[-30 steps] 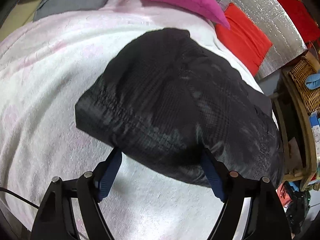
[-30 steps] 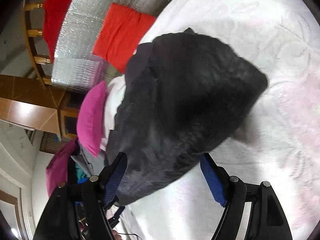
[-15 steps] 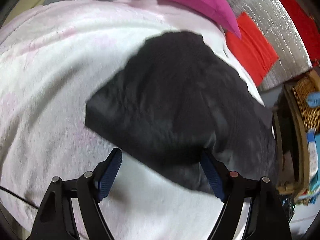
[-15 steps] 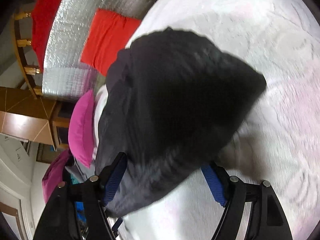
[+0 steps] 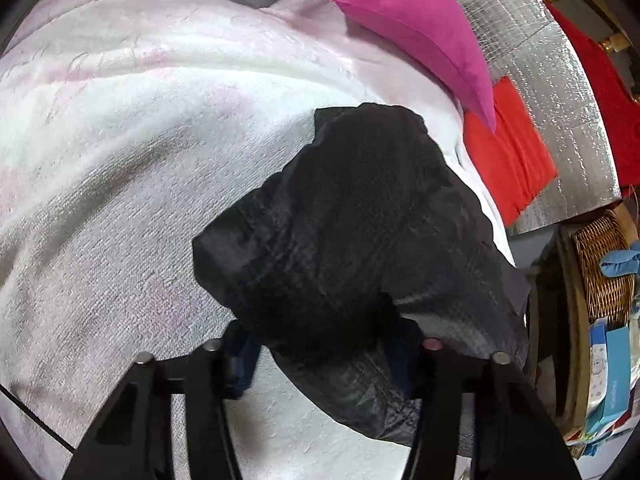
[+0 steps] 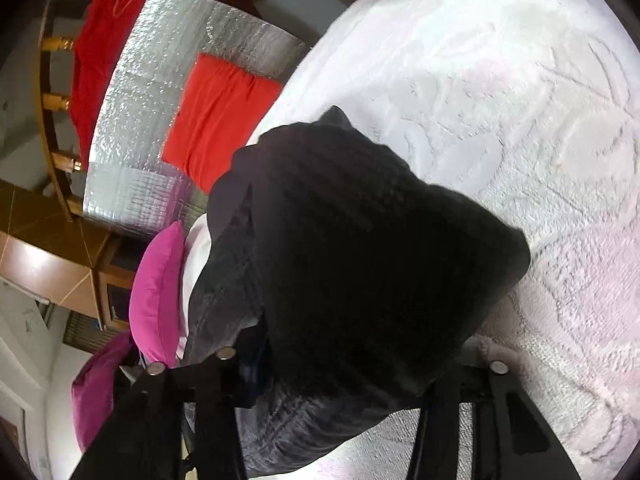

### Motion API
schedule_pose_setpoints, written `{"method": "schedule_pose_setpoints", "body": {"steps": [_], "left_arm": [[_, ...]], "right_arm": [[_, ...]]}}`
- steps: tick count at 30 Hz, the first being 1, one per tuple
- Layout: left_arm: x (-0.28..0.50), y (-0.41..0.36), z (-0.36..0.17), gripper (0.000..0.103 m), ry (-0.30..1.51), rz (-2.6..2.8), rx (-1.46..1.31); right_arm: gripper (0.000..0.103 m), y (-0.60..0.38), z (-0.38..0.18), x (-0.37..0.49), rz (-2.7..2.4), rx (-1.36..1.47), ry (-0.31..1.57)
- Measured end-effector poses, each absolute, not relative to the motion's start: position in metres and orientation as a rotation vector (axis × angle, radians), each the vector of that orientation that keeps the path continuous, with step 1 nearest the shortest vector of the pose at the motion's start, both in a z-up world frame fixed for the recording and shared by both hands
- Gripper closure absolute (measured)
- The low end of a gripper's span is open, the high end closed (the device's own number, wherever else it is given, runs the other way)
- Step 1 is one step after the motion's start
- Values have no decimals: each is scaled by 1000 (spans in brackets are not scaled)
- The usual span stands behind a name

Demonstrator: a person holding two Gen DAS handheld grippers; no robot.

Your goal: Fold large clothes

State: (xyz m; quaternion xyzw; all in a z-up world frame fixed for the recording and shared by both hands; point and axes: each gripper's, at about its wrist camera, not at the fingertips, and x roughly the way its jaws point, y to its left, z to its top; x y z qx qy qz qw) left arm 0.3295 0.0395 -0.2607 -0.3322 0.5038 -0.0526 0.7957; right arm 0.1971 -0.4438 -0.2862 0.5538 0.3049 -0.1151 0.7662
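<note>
On the bed, a black garment (image 5: pixel 360 240) lies bunched on a white and pale pink blanket (image 5: pixel 120 160); its near edge reaches back between the fingers of both grippers. Seen from the left wrist, the left gripper (image 5: pixel 324 364) has its jaws closing with the dark fabric between them; the cloth covers the blue pads, so I cannot tell whether they press on it yet. Seen from the right wrist, the right gripper (image 6: pixel 344 376) is also closing; the garment (image 6: pixel 352 248) fills the gap and hides the right finger's pad, so its grip cannot be told either. Beyond the garment a pink pillow (image 5: pixel 416 24) lies at the blanket's far edge; just beside it a red cloth (image 5: pixel 508 152) lies on a silver quilted sheet (image 5: pixel 560 80); a wicker basket (image 5: pixel 600 264) stands off the bed's right side.
</note>
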Motion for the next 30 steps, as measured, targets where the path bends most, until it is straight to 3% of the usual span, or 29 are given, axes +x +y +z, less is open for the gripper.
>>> {"method": "schedule_pose_setpoints", "body": {"steps": [2, 8, 30], "left_arm": [[319, 32, -254, 64, 1060, -124, -705], [308, 36, -241, 71, 1026, -144, -708], [229, 61, -229, 74, 1026, -163, -742]], "right_arm": [[63, -444, -279, 195, -249, 1167, 658], [68, -439, -259, 192, -231, 1110, 627], [69, -423, -240, 127, -197, 1048, 675]]}}
